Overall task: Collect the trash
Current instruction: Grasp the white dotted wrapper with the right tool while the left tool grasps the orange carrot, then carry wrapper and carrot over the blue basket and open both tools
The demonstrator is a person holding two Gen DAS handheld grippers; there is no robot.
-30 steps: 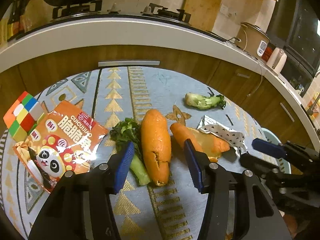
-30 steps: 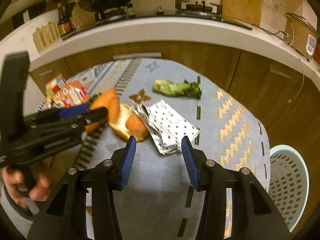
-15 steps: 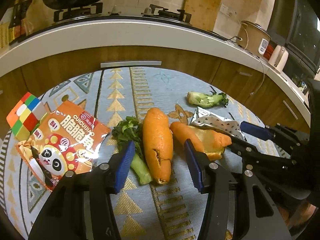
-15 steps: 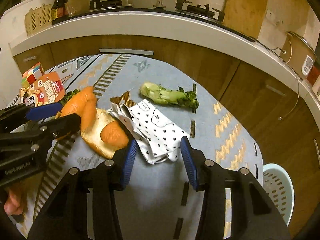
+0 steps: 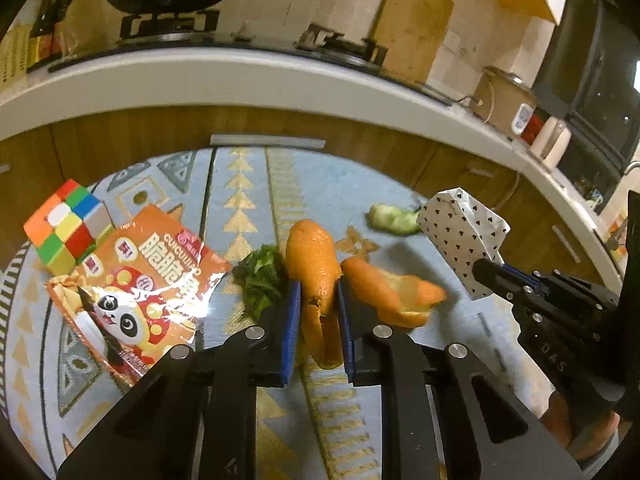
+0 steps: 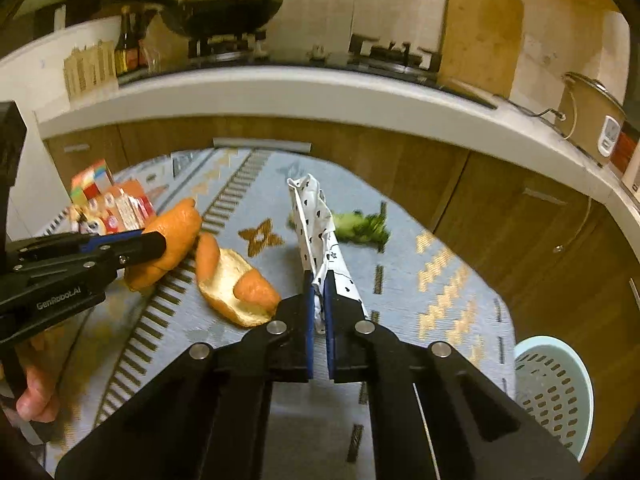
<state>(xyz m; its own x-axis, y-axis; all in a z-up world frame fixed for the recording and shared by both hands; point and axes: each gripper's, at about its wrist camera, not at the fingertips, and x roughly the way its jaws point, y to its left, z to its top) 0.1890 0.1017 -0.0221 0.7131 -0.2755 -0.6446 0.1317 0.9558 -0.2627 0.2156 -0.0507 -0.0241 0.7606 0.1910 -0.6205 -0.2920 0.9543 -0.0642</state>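
A: Noting the grips first. The left gripper (image 5: 318,312) had its jaws closing on the long curved strip of orange peel (image 5: 314,264), blue ribbed pads against both flanks at centre frame of the left wrist view. The right gripper (image 6: 319,304) was pinched tight on the crumpled white paper wrapper printed with small black hearts (image 6: 316,224).

B: Which way did each piece lie from the fingers?

A: The peel's long axis ran straight ahead along the fingers, its far end poking up-frame past the tips. The wrapper stood up-frame from the right fingertips, gripped at its lower end and clear of the pale blue patterned woven mat (image 6: 440,240).

B: And the bin?

A: A pale mint perforated plastic basket (image 6: 560,392) sat at lower right of the right wrist view. The right hand looked the nearer; my judgement only.

B: Textures?

A: Peel waxy, split near the pads, likely limp when raised. Paper thin and creased. Left on the mat: a second cupped orange peel with white pith (image 6: 236,288), a leafy green stalk (image 6: 362,226), a glossy orange snack bag with a panda (image 5: 132,292). A multicoloured puzzle cube (image 5: 66,228) at left looked like no trash.
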